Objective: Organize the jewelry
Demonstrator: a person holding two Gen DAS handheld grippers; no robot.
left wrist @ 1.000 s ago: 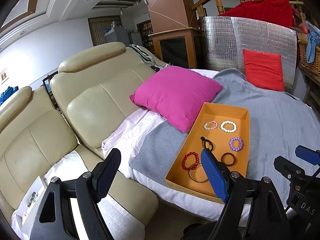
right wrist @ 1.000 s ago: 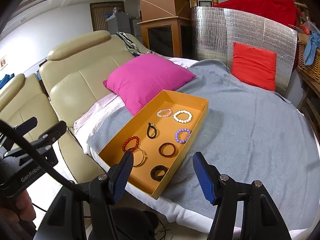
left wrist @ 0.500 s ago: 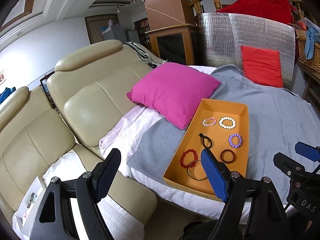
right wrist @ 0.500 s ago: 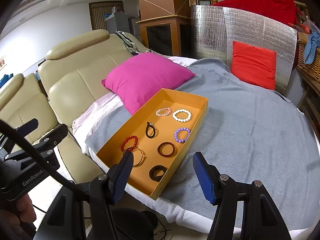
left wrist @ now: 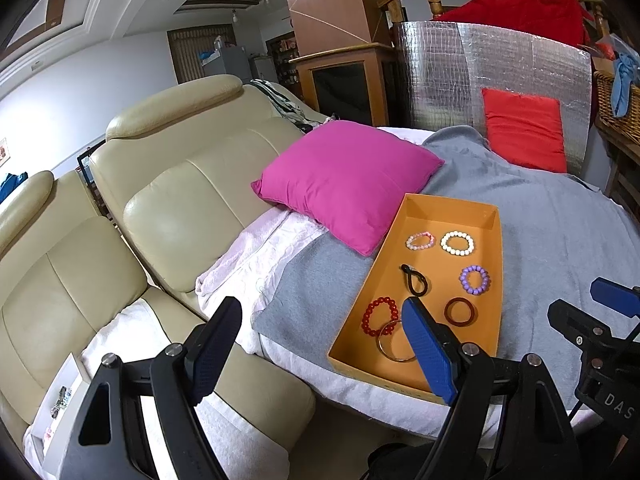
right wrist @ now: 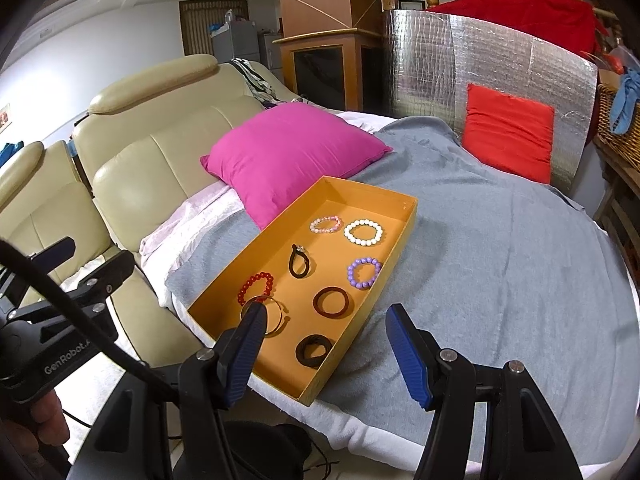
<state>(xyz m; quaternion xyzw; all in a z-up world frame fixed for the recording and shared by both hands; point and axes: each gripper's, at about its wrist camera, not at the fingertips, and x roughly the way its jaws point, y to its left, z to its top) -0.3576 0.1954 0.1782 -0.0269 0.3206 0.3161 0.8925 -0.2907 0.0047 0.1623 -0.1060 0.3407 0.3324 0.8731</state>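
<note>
In the right wrist view, the left gripper (right wrist: 56,264) is seen at the left edge of the frame, held over the cream sofa (right wrist: 160,140); its jaws are set wide with nothing between them. In the lower left corner part of a hand (right wrist: 36,424) is glimpsed on the grip. Right of the sofa, a pink cushion (right wrist: 292,152) is laid on the bed, which is covered by a grey blanket (right wrist: 500,248). Just in front of the cushion, in the middle of the frame, an orange tray (right wrist: 404,240) is placed on the blanket. Inside it the jewelry is spread apart: a red bead bracelet (right wrist: 256,286) overlapped by a thin metal bangle (right wrist: 276,314) at the left, a black loop (right wrist: 300,266), a pink bead bracelet (right wrist: 326,224), a white bead bracelet (right wrist: 363,232), a purple bead bracelet (right wrist: 364,273), a brown ring (right wrist: 331,301) and a dark band (right wrist: 314,350) nearest the bottom. The right gripper (right wrist: 322,352) is held low in the frame over the tray's near corner, its jaws moderately wide and empty. At the upper right, a red cushion (right wrist: 508,136) is propped against a silver foil panel (right wrist: 460,64).
</note>
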